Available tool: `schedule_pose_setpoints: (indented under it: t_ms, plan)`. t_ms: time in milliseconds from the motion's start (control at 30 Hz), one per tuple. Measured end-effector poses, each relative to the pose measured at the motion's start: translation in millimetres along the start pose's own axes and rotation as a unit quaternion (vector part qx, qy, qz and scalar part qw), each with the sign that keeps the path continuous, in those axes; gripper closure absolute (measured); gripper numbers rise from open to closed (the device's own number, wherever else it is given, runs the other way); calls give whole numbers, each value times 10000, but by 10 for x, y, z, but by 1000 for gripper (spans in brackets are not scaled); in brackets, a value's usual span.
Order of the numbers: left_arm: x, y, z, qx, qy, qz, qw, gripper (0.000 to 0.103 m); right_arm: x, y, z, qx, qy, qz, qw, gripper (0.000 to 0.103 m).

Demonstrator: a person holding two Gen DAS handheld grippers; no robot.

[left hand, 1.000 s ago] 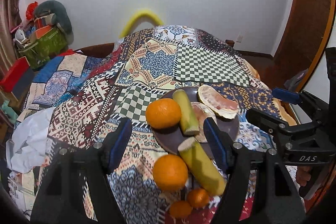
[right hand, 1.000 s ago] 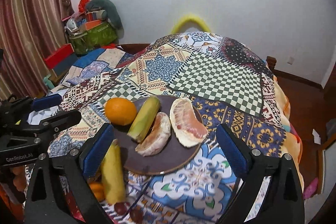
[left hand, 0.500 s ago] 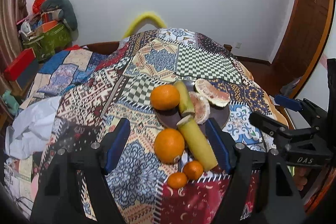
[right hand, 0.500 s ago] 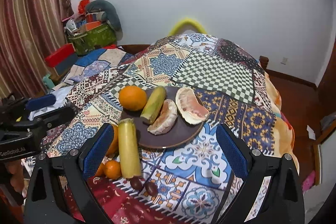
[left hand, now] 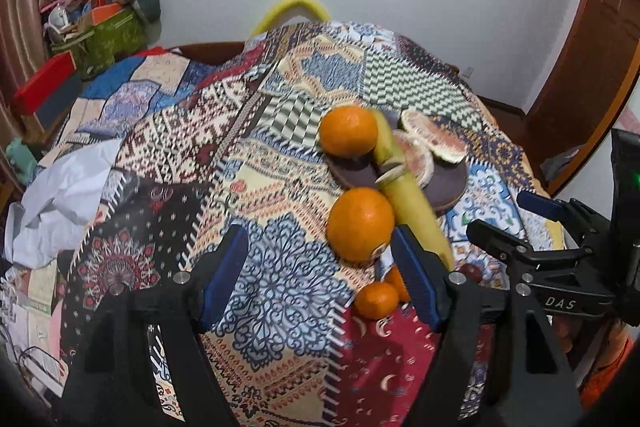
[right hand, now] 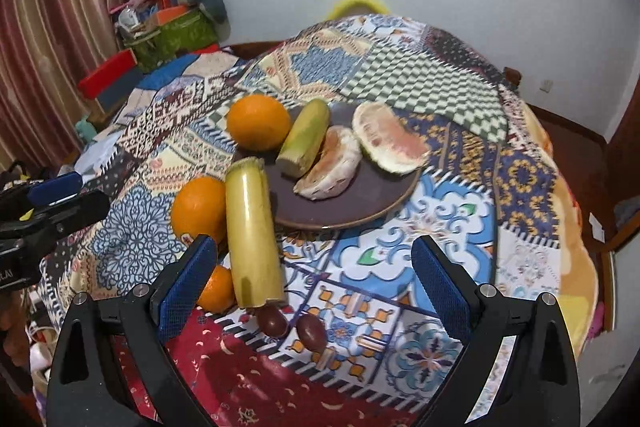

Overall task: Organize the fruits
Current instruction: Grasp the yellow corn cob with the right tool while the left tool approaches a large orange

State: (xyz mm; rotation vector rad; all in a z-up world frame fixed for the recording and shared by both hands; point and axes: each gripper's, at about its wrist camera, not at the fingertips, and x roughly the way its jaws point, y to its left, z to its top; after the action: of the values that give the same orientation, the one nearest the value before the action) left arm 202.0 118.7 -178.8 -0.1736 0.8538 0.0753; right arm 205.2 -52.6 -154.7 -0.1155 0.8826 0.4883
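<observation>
Both hand-held grippers (left hand: 316,263) (right hand: 312,271) have pulled back, wide, empty; the sugarcane piece (right hand: 252,235) is stiff, smooth: grasp mid-length.

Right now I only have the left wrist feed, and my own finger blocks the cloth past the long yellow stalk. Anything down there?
Observer: Yes. At the near end of the long yellow stalk lie two small dark fruits on the cloth: the left dark fruit touches the stalk, and the right dark fruit lies beside it.
Operator: Is the other side open?
Observer: The right hand-held gripper has its jaws wide apart, with nothing between them.
Operator: Space to set things down?
Observer: The plate is bare along its near side; the orange, short stalk and two pomelo pieces sit further back.
</observation>
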Motion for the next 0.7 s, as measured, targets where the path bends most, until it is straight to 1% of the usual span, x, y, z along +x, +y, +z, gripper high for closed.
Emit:
schedule_pose_setpoints:
  t_ms: [200,267,467,600,700]
  plan:
    - [154,152,-97,-177,162,14,9997,29,118,112,14,-231,29,213,9995,9]
    - [198,193,-113,-230,202,21,9995,29,184,168,20,-342,112,286,9989,19]
    - [300,289,-155,-356,284,-14,9990,29,386,269,24,-518,389,464,9968,40]
    - [335,277,-170,-322,331,-57,9989,29,488,303,38,-565,515,471,9960,42]
    - [346,248,-174,-265,329,-87,9991,29,508,282,64,-515,503,564,9958,43]
